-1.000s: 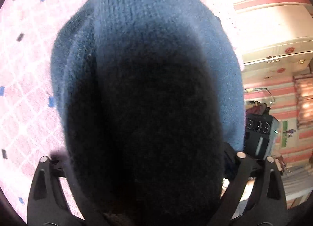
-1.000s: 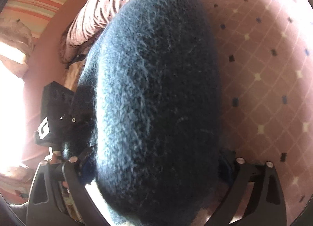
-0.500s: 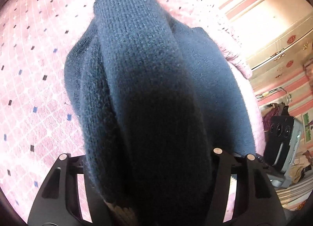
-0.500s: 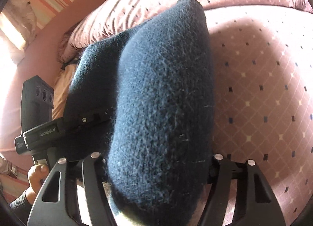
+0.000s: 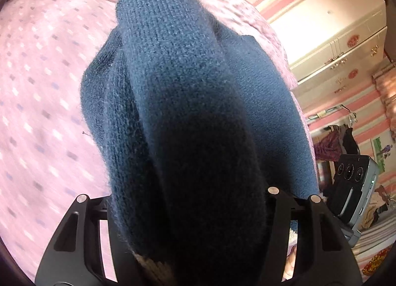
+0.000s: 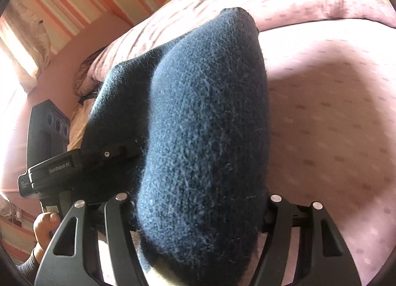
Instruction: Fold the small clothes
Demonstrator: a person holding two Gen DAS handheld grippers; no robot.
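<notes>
Both the left gripper (image 5: 188, 211) and right gripper (image 6: 195, 214) are pinching the dark blue knitted garment (image 5: 198, 103), which is hanging ahead of them above the pink patterned bedspread (image 5: 42, 103); keeping both level should help it fold evenly.

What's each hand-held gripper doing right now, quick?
Left hand-held gripper: closed on the dark blue knit garment.
Right hand-held gripper: closed on the same garment.
</notes>
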